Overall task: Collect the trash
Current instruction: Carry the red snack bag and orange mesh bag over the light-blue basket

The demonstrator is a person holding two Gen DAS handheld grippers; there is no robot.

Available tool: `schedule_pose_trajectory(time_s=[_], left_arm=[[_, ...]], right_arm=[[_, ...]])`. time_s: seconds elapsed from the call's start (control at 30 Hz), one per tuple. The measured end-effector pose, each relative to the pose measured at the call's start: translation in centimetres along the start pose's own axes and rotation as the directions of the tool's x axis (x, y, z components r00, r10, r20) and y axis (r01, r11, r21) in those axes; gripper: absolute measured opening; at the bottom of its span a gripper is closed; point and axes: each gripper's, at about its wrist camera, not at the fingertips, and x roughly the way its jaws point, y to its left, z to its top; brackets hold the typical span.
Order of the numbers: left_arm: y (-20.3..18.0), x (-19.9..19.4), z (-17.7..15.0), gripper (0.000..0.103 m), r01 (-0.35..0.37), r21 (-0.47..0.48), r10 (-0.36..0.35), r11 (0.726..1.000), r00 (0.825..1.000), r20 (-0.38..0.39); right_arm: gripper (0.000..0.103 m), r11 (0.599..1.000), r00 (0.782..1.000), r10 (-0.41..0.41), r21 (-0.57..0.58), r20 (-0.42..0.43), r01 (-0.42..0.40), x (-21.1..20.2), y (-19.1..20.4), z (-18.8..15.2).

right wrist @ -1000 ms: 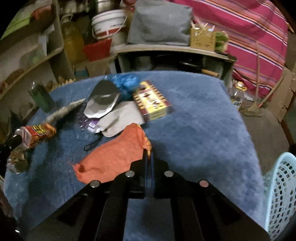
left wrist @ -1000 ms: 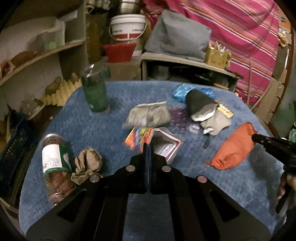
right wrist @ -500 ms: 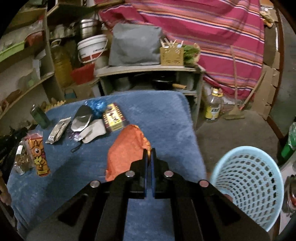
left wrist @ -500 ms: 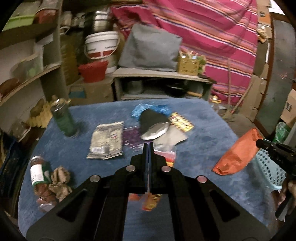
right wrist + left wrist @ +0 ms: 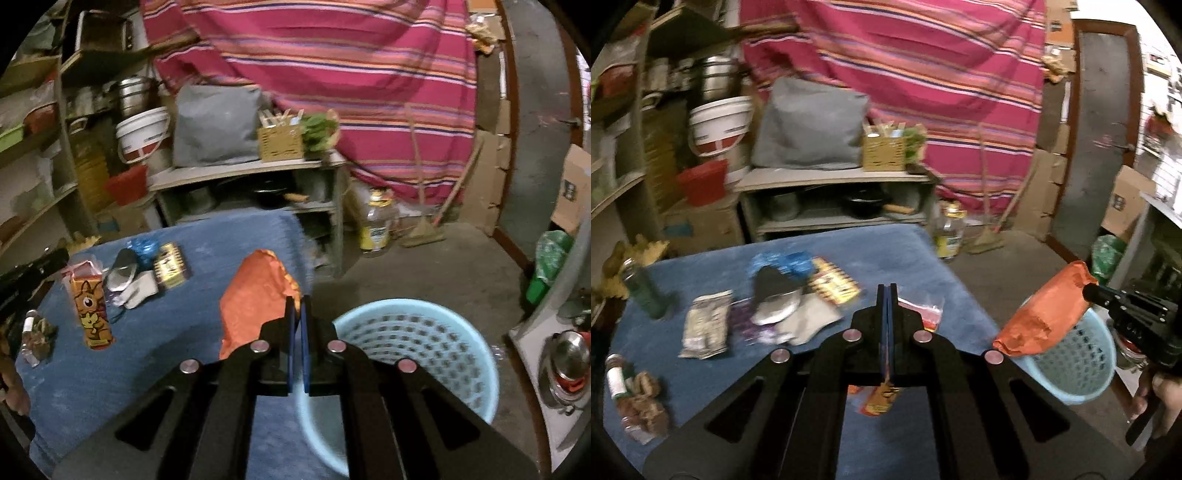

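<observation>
My left gripper (image 5: 887,286) is shut on an orange snack packet (image 5: 879,402) with a cartoon animal (image 5: 90,314), held up over the blue table (image 5: 701,387). A crumpled orange bag (image 5: 258,295) hangs from my right gripper (image 5: 298,299), which is shut on it. It sits at the table's right edge, just left of a light blue basket (image 5: 424,343) on the floor. In the left wrist view the orange bag (image 5: 1045,314) overlaps the basket's (image 5: 1078,362) near rim. A person's hand holds the right gripper (image 5: 1087,290).
Several wrappers lie on the table: a silver-black packet (image 5: 775,299), a yellow-red box (image 5: 834,286), a beige packet (image 5: 705,325) and a blue wrapper (image 5: 783,262). A green bottle (image 5: 642,291) and a jar (image 5: 617,380) stand at the left. An oil bottle (image 5: 376,225) stands on the floor.
Both grippers have risen and swung to the right with their loads. The snack packet and orange bag left the table, and the blue basket came into view.
</observation>
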Motion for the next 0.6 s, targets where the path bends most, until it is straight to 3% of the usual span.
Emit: schedule_pose_trajectory(time_s=[0.37,0.6], left_arm=[[-10.3,2.4,0.2,0.0,0.162,0.092,-0.16,0.983,0.987,-0.028],[-15.4,3.2,-0.4,0.0,0.232,0.14,-0.228,0.962,0.973,-0.049]], right_arm=[[0.003,0.987,0.99,-0.139,0.079,-0.015,0.14,-2.1,-8.2,-1.5],[0.003,0.976,0.984,-0.177,0.122,-0.031,0.18,-2.5,-11.6,-2.7]])
